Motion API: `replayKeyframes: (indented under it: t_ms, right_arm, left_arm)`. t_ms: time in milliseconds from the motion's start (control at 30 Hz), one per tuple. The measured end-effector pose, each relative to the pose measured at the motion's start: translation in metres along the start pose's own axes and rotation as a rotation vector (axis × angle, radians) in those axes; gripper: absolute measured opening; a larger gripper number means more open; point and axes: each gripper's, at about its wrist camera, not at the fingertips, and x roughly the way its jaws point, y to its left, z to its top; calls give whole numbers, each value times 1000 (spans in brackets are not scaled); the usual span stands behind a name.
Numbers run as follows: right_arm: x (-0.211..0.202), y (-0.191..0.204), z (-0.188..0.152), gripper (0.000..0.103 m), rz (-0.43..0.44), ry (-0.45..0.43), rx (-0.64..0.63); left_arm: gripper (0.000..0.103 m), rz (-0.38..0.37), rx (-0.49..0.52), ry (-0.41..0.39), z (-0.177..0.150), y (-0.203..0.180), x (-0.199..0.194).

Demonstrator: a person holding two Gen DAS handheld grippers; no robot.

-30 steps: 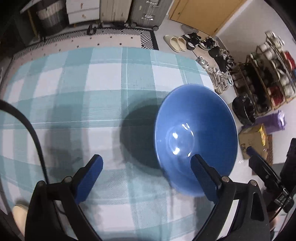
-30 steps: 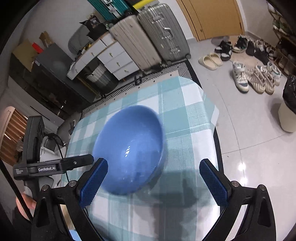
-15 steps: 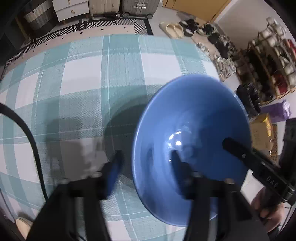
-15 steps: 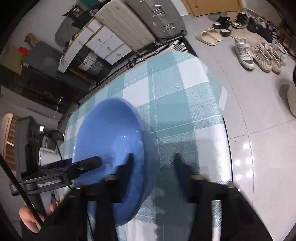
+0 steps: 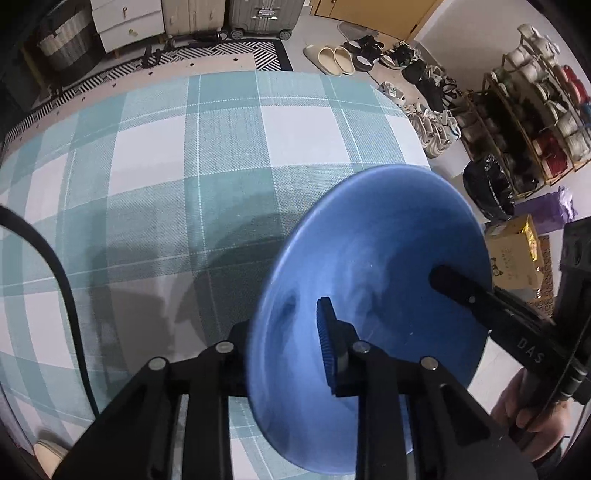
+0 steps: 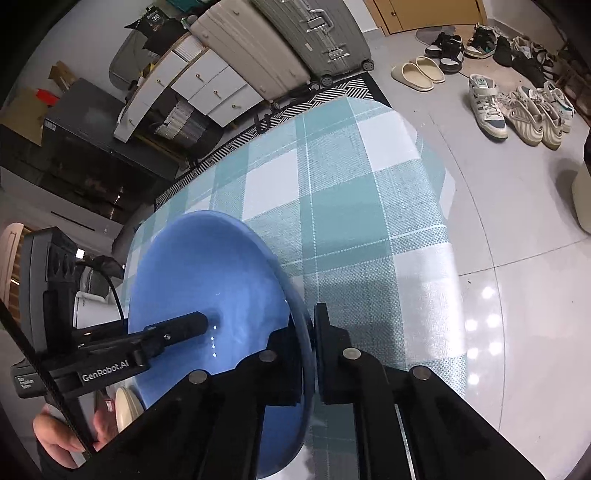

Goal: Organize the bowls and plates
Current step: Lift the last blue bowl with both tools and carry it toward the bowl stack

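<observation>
Blue bowl (image 5: 373,258) gripped from two sides above the checked worktop (image 5: 221,147).
Left claw (image 5: 284,350) is closing on the bowl's left rim; right claw (image 6: 308,343) is clamped on its right rim, near the worktop's right edge.

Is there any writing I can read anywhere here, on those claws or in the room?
"GenRobot.AI": on the left claw's arm.
"DAS": on the right claw's arm.
"36": on a dark sign atop the white cabinet.
Small white label at the left claw's arm end: too small to read.
Yellow box print: blurred.
</observation>
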Motion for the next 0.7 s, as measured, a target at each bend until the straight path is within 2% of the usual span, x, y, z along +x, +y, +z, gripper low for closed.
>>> replayKeyframes:
  t_ms: [133,233,333,600,700]
  right_arm:
    - [-1,5,-2,6,-4,8,-4]
    - [-3,18,-7,6,-26,-1,-81]
    - [-6,22,-10,6,-5,6,-66]
    - [-25,48,-15,6,-24,9,-65]
    - [-40,60,-20,6,-10,2,-61]
  left_arm:
    - [23,18,13,16,-4,4,6]
    - [23,3,1,23,-7,10,6]
    - [19,-10,-4,20,-9,15,1]
    - [17,-8,-9,14,-23,21,-27]
    - [17,-40,-36,7,-29,26,-42]
